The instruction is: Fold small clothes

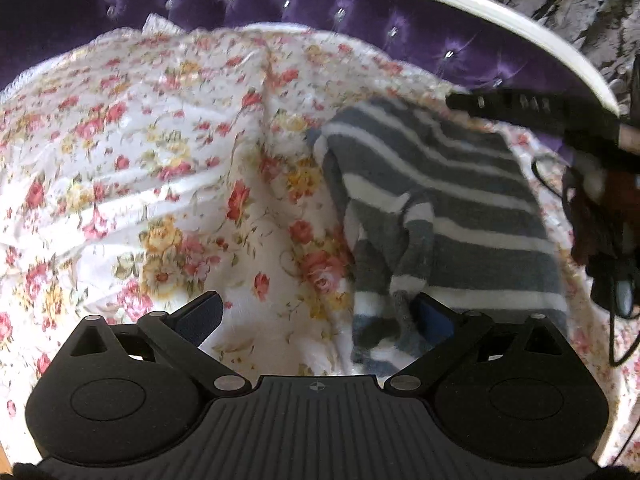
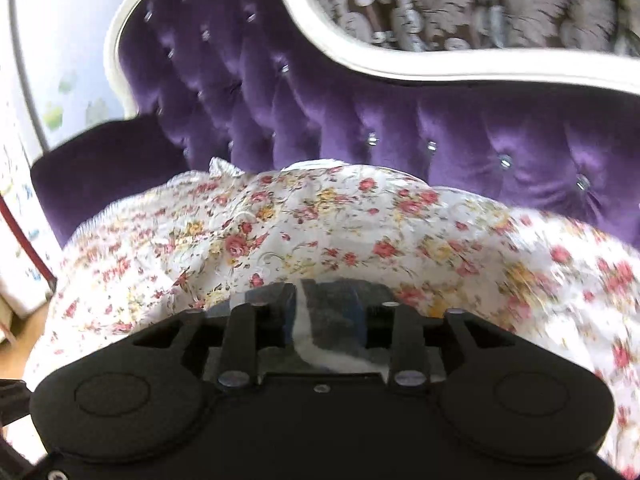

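Note:
A small grey and white striped knit garment lies on the floral bedspread, right of centre in the left wrist view. My left gripper is open and wide; its right finger touches the garment's near hem, its left finger is over the bedspread. My right gripper is shut on a bunched edge of the striped garment, with grey and white cloth filling the gap between the fingers. It also shows in the left wrist view at the garment's far right corner.
A purple tufted headboard with a white frame stands behind the bed. Dark cables hang at the right edge of the left wrist view. A box or shelf stands at the left by the bed.

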`<state>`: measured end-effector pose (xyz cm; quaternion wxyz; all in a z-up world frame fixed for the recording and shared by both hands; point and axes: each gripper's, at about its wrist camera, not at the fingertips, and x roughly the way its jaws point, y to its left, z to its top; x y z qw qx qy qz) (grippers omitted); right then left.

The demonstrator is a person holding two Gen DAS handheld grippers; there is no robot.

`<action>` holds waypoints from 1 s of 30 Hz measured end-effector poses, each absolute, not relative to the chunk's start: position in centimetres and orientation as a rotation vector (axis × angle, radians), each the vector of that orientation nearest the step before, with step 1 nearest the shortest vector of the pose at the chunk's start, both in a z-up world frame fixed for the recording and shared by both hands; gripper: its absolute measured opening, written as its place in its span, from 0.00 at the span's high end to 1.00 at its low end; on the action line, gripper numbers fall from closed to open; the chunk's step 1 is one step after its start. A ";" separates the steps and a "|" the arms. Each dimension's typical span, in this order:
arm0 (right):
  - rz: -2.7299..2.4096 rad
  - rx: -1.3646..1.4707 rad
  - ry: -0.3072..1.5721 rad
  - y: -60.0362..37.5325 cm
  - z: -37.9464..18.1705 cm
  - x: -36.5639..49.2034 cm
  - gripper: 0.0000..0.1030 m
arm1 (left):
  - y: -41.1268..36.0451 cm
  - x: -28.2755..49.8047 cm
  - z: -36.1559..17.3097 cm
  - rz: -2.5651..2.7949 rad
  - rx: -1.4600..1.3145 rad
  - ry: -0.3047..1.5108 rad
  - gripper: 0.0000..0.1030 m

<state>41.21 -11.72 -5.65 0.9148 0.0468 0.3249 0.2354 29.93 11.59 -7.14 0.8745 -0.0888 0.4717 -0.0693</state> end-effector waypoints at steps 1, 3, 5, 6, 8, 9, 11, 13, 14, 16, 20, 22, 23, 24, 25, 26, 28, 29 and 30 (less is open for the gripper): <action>0.476 0.113 0.673 -12.4 -5.6 40.9 0.42 | 11.7 29.7 -6.8 -0.156 -0.189 0.963 0.02; 0.457 0.159 0.682 -14.3 -5.7 40.2 0.41 | 11.9 29.4 -6.0 -0.176 -0.208 0.916 0.02; 0.443 0.231 0.690 -16.1 -5.8 39.6 0.35 | 12.2 29.1 -5.5 -0.188 -0.249 0.875 0.02; 0.439 0.263 0.694 -16.7 -5.9 39.3 0.32 | 12.4 29.1 -5.3 -0.196 -0.279 0.859 0.02; 0.424 0.293 0.681 -17.6 -5.8 38.2 0.28 | 12.6 29.4 -5.4 -0.216 -0.339 0.849 0.02; 0.427 0.280 0.668 -17.5 -5.7 37.5 0.28 | 12.6 29.5 -5.5 -0.224 -0.356 0.852 0.02; 0.443 0.214 0.637 -16.5 -5.2 35.9 0.28 | 12.5 29.7 -5.6 -0.229 -0.364 0.858 0.02; 0.469 0.127 0.610 -14.9 -5.0 34.5 0.28 | 12.0 29.8 -5.8 -0.223 -0.346 0.858 0.02; 0.478 0.085 0.602 -14.2 -5.1 33.8 0.28 | 11.7 30.0 -5.9 -0.222 -0.336 0.859 0.02; 0.492 0.001 0.600 -12.8 -5.6 32.7 0.29 | 11.4 30.4 -6.3 -0.211 -0.326 0.864 0.02; 0.498 -0.164 0.616 -11.1 -7.3 30.7 0.29 | 12.3 31.0 -6.8 -0.167 -0.369 0.870 0.02; 0.500 -0.191 0.606 -11.3 -7.7 29.7 0.29 | 12.9 31.4 -7.0 -0.144 -0.395 0.872 0.02; 0.503 -0.192 0.610 -11.5 -7.8 29.3 0.28 | 13.2 31.5 -7.0 -0.137 -0.404 0.872 0.02; 0.504 -0.197 0.617 -11.7 -7.8 29.1 0.28 | 13.3 31.6 -7.1 -0.132 -0.409 0.872 0.02; 0.503 -0.207 0.624 -11.8 -8.0 28.7 0.26 | 13.3 31.7 -7.1 -0.126 -0.410 0.872 0.02; 0.504 -0.217 0.629 -11.9 -8.2 28.4 0.26 | 13.3 31.7 -7.0 -0.124 -0.409 0.870 0.02; 0.510 -0.218 0.639 -12.0 -8.6 28.0 0.26 | 12.9 31.7 -6.8 -0.135 -0.397 0.862 0.02; 0.510 -0.207 0.642 -12.2 -8.7 27.9 0.26 | 12.6 31.7 -6.7 -0.143 -0.382 0.861 0.02; 0.510 -0.189 0.648 -12.4 -8.8 27.9 0.26 | 12.2 31.7 -6.7 -0.146 -0.358 0.865 0.02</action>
